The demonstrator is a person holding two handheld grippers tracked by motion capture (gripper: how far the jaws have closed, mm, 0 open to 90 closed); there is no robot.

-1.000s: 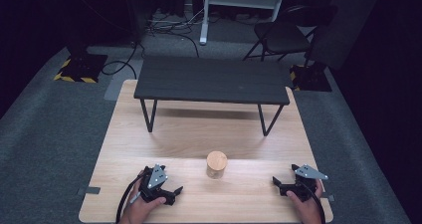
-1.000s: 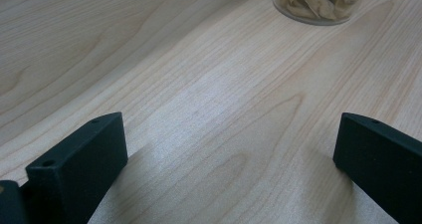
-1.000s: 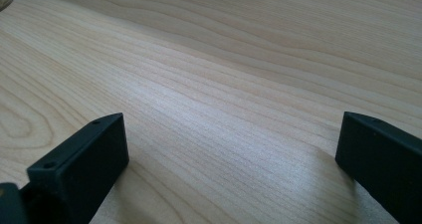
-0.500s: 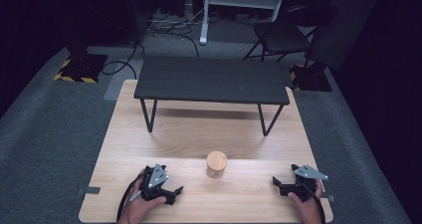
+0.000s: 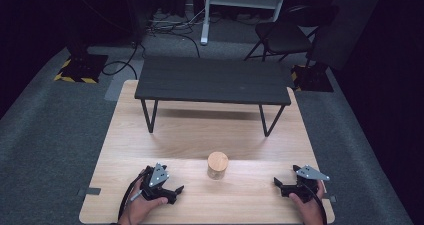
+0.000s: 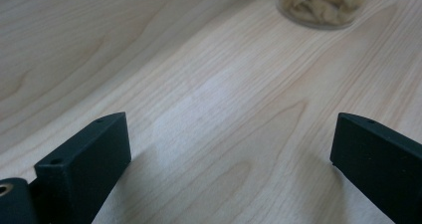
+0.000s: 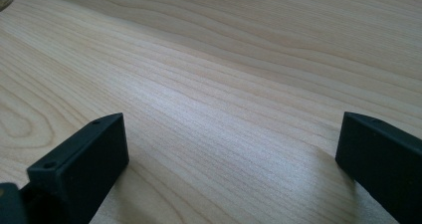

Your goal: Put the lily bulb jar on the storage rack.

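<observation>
The jar [image 5: 217,165] is standing upright near the table's [image 5: 200,135] front edge, with the left gripper [image 5: 170,191] lying nearer it than the right gripper [image 5: 281,185], both resting with jaws spread wide, holding nothing.

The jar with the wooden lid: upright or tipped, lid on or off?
Upright, lid on: the jar stands on the table with its round lid facing up.
</observation>
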